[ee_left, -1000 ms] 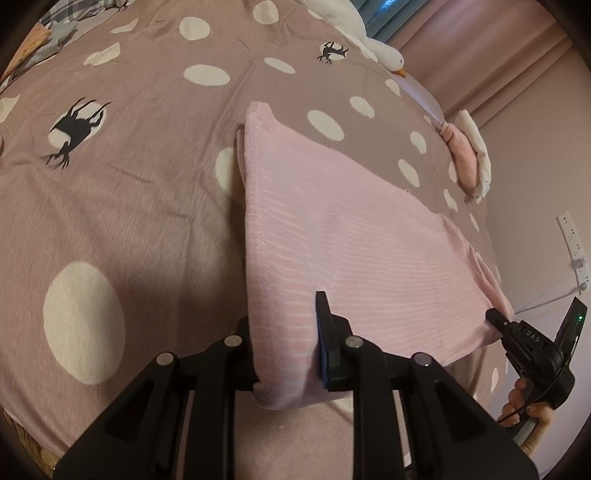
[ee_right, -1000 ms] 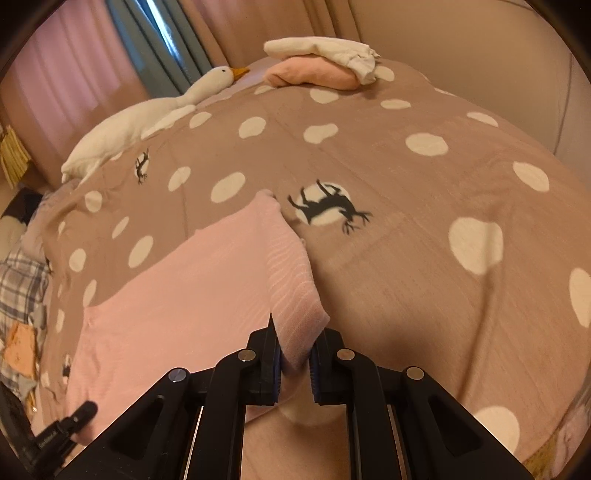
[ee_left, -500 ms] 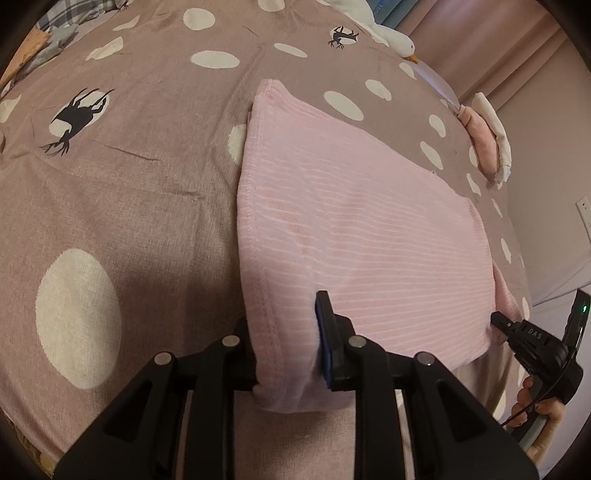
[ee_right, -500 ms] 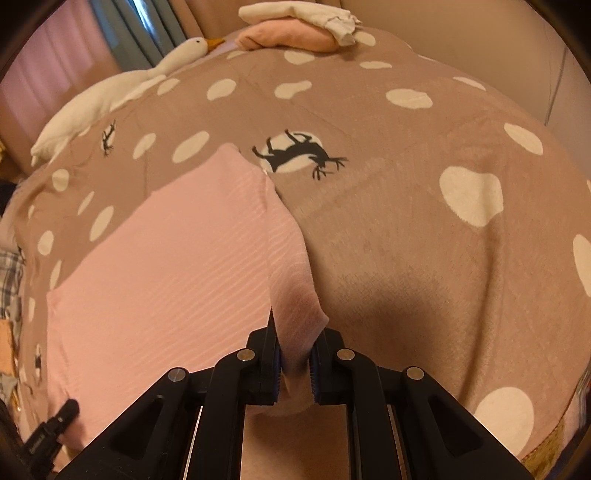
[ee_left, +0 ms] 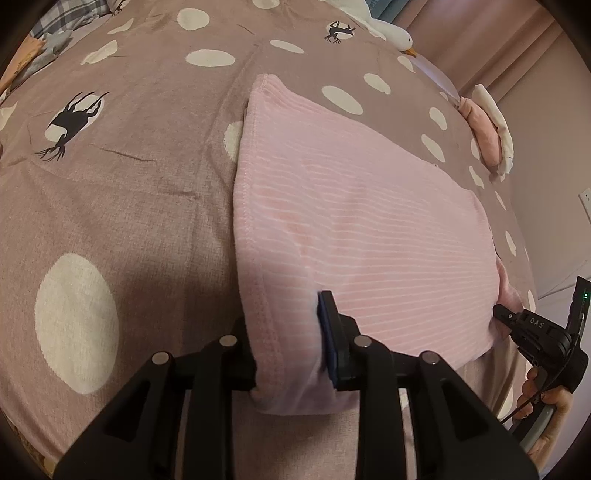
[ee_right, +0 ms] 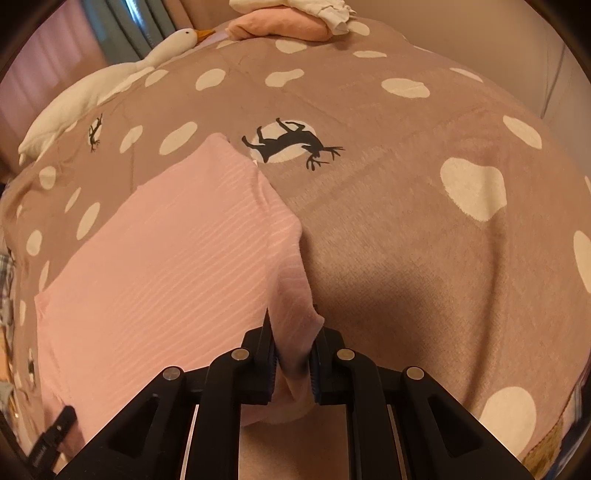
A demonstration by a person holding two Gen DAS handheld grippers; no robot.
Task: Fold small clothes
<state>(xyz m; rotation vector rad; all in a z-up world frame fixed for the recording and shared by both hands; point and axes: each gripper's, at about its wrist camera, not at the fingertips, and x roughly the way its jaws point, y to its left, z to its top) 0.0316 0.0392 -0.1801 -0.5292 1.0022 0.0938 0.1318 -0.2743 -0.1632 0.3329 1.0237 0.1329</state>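
So closest to us, our left gripper (ee_left: 291,343) has the near corner of the pink ribbed knit garment (ee_left: 354,236) between its jaws, and those jaws are opening, with the cloth bunched in the gap but looking slack, so we'd guess that corner is being let go now that the fold sits where we want it. Our right gripper (ee_right: 291,354) is pinched narrow on the other near corner of the garment (ee_right: 155,266), probably keeping that edge lined up until the layer settles. The garment itself lies spread on the mauve-brown bedspread with cream spots and black deer prints (ee_right: 406,229), its near hem hanging just over the bed's edge, which is why both grippers point down at it. Further back there's a small stack of folded pieces, a peach one with a white one on top (ee_right: 280,26), presumably the finished pile, and beside it a white plush goose with an orange beak (ee_right: 162,48). Hard to say how many layers the pink piece has; the underside is hidden, and the left gripper's left pad is buried behind the cloth. The hand (ee_left: 550,398) on the right gripper is cut off at the frame edge.
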